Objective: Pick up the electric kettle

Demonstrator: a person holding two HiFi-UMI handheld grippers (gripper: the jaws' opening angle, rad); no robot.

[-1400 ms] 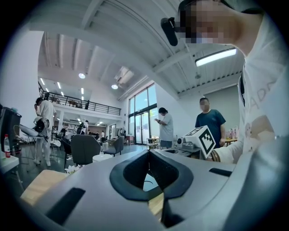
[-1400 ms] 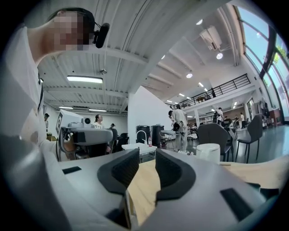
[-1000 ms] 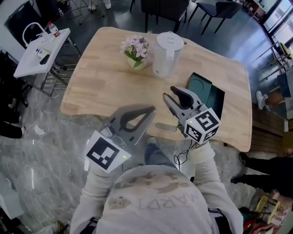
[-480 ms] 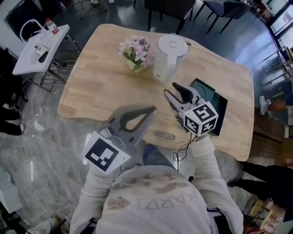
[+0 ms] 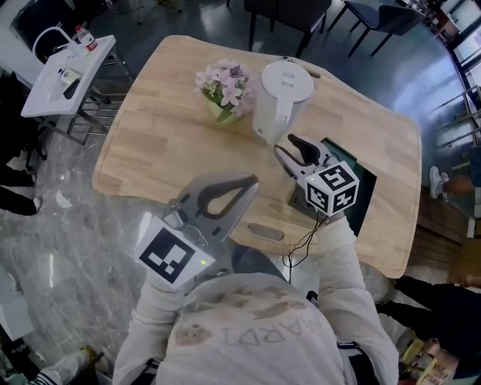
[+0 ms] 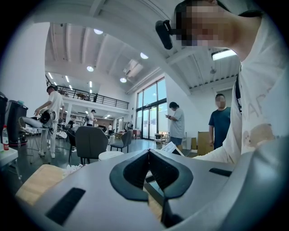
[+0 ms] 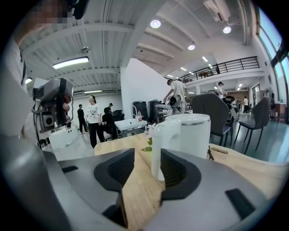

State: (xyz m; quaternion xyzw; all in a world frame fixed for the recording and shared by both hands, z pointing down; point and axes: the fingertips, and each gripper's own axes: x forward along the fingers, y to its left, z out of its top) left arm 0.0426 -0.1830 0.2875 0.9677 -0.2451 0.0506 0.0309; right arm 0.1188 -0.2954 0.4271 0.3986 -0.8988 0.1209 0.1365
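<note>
The white electric kettle (image 5: 282, 96) stands upright on the wooden table (image 5: 158, 143), its handle turned toward me. My right gripper (image 5: 288, 145) is right in front of that handle, jaws opening. In the right gripper view the kettle (image 7: 187, 137) fills the middle, and its handle (image 7: 159, 144) stands in the gap at the tips of the right gripper (image 7: 148, 153), with no pad pressing on it. My left gripper (image 5: 252, 180) hovers over the table's near edge, shut and empty. In its own view the left gripper (image 6: 148, 151) shows its tips meeting.
A small pot of pink flowers (image 5: 223, 84) stands just left of the kettle. A dark green tray (image 5: 359, 180) lies right of my right gripper. A white side table (image 5: 64, 71) stands at far left, and dark chairs (image 5: 285, 11) stand beyond the table. People stand in the background.
My right gripper has moved forward across the table up to the kettle's handle, and its jaws have spread wider. The left gripper stays shut and has shifted slightly toward the table.
</note>
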